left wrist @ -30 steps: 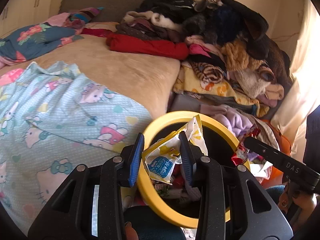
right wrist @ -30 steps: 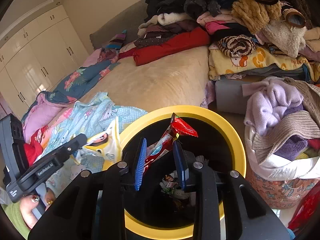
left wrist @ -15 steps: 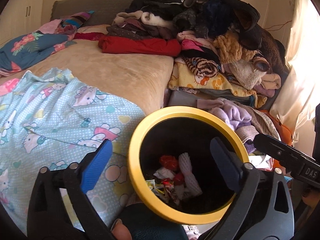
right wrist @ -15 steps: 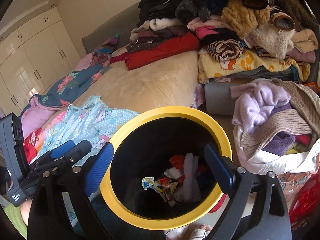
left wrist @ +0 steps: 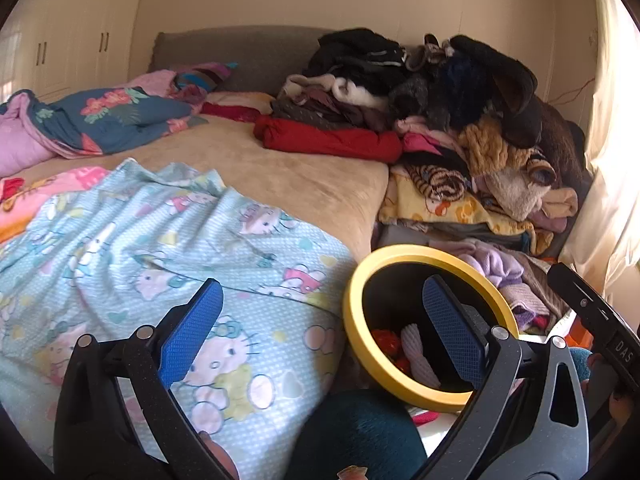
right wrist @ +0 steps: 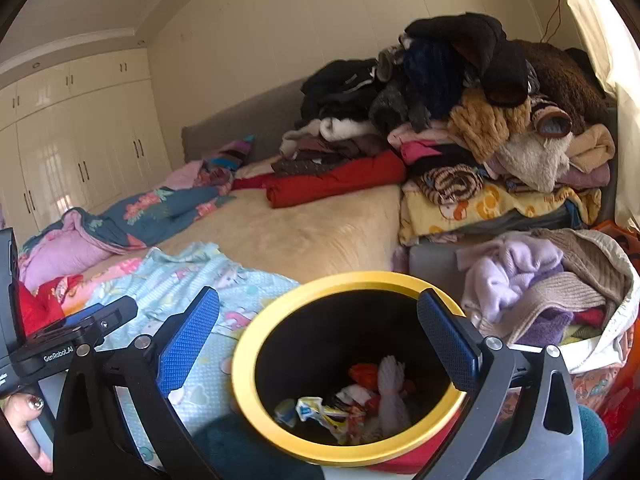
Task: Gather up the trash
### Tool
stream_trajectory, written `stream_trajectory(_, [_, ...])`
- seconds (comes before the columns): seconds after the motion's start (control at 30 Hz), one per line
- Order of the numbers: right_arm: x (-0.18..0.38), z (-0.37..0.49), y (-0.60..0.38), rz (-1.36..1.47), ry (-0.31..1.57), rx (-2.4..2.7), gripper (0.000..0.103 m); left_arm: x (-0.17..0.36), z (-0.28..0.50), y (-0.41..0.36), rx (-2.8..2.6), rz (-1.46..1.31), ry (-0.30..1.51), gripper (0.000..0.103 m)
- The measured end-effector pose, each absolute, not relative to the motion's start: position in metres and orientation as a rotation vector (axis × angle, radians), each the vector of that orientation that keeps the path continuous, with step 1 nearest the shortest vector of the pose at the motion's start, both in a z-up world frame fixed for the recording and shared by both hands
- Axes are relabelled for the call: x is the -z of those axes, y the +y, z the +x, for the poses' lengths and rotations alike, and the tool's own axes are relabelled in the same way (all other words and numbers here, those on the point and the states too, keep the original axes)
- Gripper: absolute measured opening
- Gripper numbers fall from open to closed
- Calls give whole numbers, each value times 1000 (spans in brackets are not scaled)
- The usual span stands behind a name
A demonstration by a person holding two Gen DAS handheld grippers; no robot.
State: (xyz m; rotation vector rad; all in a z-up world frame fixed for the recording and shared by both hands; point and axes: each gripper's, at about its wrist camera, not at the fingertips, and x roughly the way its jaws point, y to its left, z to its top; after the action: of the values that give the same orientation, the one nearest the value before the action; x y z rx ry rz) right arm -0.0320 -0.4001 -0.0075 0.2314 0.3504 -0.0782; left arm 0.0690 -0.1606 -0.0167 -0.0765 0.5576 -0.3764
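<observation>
The bed [left wrist: 304, 176] is cut off at the left edge, its right side buried under piled clothes [left wrist: 460, 120]; the yellow-rimmed bin [right wrist: 248, 364] sits lower centre, its base hidden; crumpled wrappers [right wrist: 320, 410] lie inside, partly shadowed; the right gripper [right wrist: 318, 344] has just been spread wide, empty; the left gripper [left wrist: 320, 332] is seen wide, empty.

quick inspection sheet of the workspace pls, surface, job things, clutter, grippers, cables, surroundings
surface: bed with tan cover, cartoon-print blanket in front
job's things: yellow-rimmed bin beside the bed; wrappers lying inside
clutter: clothes pile at the bed's head; overfilled laundry bag by the bin
grippers: left gripper and right gripper have just been opening, both empty
cables: thin wire on the wall
surroundings: cream wardrobe, curtain
</observation>
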Motion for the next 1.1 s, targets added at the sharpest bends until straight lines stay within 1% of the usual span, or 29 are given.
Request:
stream_trajectory(0.2, [-1,-49,-368,163,239,48,97,7,44,-128,325,-78,472,92])
stream_trajectory(0.3, [-2,-56,-354,146,214,29,97,6,33,-118,308,-79,453,92])
stream_trajectory(0.6, [-3,-61,-333,104,189,0,97,8,17,-111,288,-51,404,92])
stream_trajectory(1.1, [2,-60,-333,98,193,14,97,11,18,-113,288,-45,421,92])
